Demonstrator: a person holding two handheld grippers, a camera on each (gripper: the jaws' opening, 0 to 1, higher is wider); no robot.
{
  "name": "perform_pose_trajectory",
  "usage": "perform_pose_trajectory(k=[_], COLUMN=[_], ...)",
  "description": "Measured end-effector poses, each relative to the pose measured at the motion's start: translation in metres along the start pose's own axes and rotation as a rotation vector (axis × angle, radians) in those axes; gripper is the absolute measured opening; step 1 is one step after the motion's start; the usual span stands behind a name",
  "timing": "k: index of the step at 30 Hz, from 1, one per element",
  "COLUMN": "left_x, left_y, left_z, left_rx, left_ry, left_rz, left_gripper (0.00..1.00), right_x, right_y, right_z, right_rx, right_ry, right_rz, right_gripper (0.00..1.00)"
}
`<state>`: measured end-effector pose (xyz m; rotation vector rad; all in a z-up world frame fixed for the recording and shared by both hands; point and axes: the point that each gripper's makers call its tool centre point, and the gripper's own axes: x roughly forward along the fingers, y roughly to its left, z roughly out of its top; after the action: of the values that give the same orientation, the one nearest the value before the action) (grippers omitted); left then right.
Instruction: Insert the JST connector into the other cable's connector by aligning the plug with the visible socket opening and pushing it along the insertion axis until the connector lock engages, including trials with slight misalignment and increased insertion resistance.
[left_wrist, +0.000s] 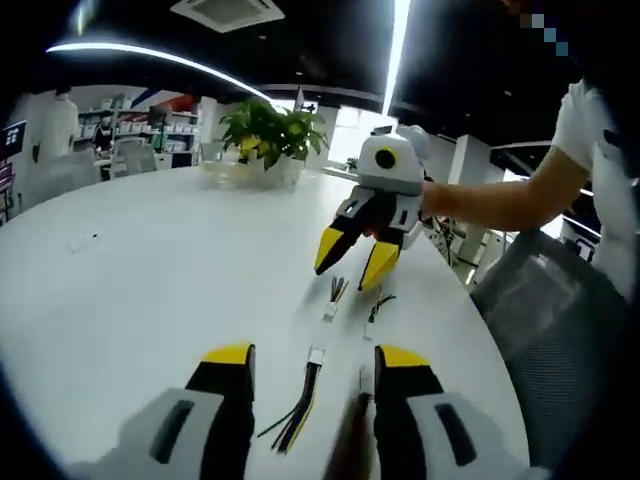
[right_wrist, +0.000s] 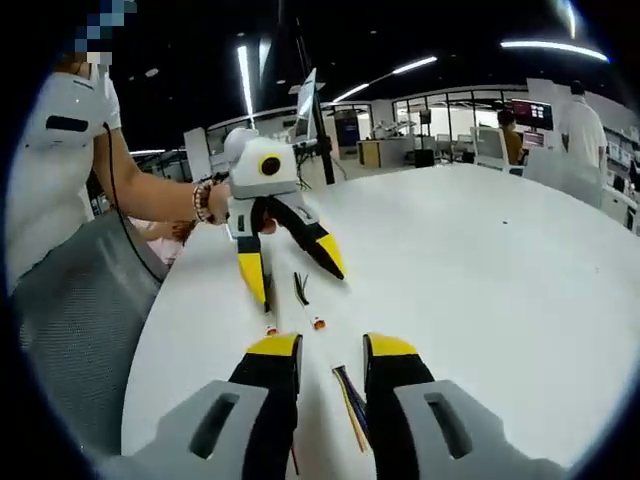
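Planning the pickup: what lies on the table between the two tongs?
Left gripper view: three short wired connector cables on bare white table.

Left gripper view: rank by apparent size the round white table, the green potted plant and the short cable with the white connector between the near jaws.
1. Round white table, by far largest.
2. Green potted plant.
3. Short cable with the white connector, smallest, though nearness to the camera enlarges it.

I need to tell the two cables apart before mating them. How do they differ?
The near cable lies between the left gripper's open jaws; the far cable lies under the right gripper. The near cable looks longer, its wires more splayed. Both lie loose on the white table, white connectors facing.
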<state>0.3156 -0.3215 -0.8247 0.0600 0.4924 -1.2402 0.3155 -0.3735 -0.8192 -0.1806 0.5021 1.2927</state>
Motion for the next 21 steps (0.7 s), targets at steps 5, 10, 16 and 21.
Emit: perform_pose_trajectory(k=[5, 10, 16, 21], left_x=[0.006, 0.009, 0.011, 0.013], left_y=[0.001, 0.0, 0.005, 0.004], left_z=[-0.001, 0.0, -0.007, -0.008], left_rx=[0.035, 0.035, 0.043, 0.075], left_ry=[-0.003, -0.019, 0.011, 0.011], left_rz=[-0.001, -0.014, -0.003, -0.008], left_gripper=[0.27, 0.22, 0.2, 0.15], right_x=[0.005, 0.008, 0.013, 0.011], right_y=[0.0, -0.001, 0.002, -0.001], right_z=[-0.011, -0.017, -0.022, -0.023], right_rx=[-0.009, -0.028, -0.056, -0.085], right_ry=[0.03, 0.052, 0.077, 0.08], right_rz=[-0.009, -0.023, -0.016, -0.029], right_gripper=[0.21, 0.16, 0.13, 0.06])
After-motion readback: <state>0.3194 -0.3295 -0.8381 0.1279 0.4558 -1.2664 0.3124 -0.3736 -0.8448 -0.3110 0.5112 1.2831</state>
